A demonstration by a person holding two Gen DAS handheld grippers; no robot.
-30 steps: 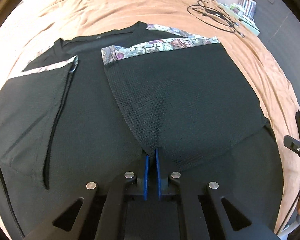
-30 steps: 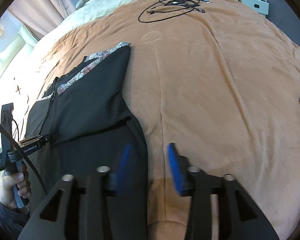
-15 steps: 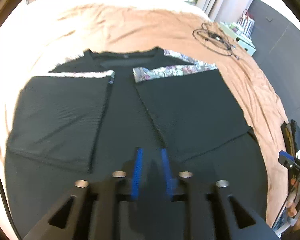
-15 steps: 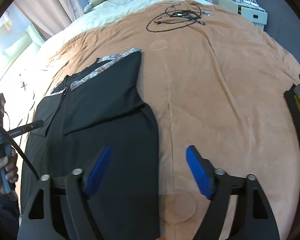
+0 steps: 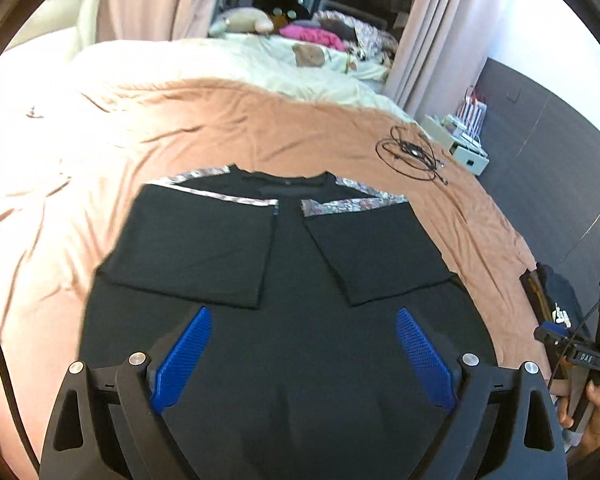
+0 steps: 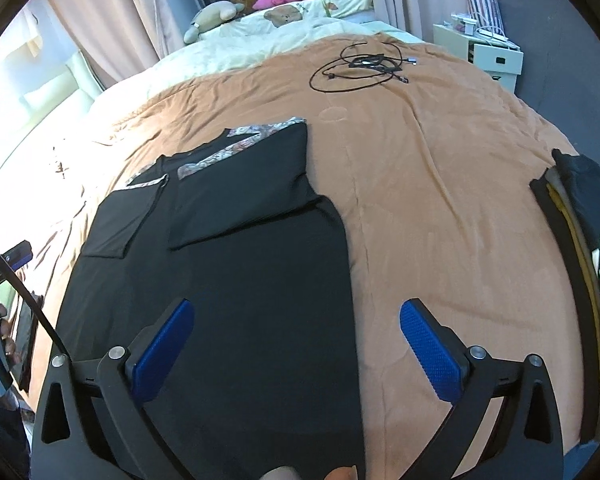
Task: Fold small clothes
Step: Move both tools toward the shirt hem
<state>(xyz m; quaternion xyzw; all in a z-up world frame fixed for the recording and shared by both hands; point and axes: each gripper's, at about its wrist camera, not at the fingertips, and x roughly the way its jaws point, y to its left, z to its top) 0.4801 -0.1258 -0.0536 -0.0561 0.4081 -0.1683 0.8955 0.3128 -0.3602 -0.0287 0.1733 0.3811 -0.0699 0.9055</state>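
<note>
The left gripper (image 5: 300, 344) hangs over the lower middle of the black shirt (image 5: 284, 280), its blue pads (image 5: 182, 360) spread wide and holding nothing. The right gripper (image 6: 296, 340) is likewise spread wide and empty, above the shirt's right edge, one pad over cloth and the other over the brown blanket (image 6: 440, 184). The shirt lies flat on the blanket, collar away from the grippers, both patterned-trim sleeves (image 5: 352, 205) folded inward onto the body. Well beyond it lies a coil of black cable (image 6: 360, 68). At the right edge of the bed sits a stack of folded clothes (image 6: 588, 240).
</note>
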